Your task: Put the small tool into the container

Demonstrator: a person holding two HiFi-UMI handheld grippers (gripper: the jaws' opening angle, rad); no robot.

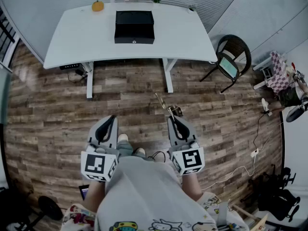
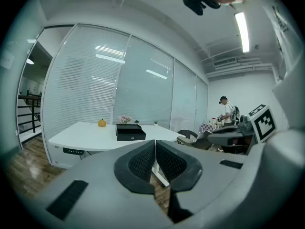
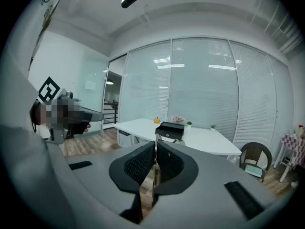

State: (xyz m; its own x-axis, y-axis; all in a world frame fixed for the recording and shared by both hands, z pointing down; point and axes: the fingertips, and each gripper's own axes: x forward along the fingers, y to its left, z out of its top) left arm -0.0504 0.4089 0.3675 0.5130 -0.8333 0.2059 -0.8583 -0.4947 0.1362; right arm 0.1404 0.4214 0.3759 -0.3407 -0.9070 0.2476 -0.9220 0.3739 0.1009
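Grip note: small tool, thin, stiff, probably light and slippery metal, is pinched by one end in the right tongs; left tongs closed on nothing; container sits near the table's back edge.

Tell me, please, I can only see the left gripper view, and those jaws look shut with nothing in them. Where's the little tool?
Observer: The right gripper is shut on a thin brass-coloured metal tool.
Operator: Does it poke out?
Observer: Yes. In the head view its end sticks out past the jaws, toward the white desk.
Operator: Is that black rectangular box open?
Observer: From above, its flat top looks closed.
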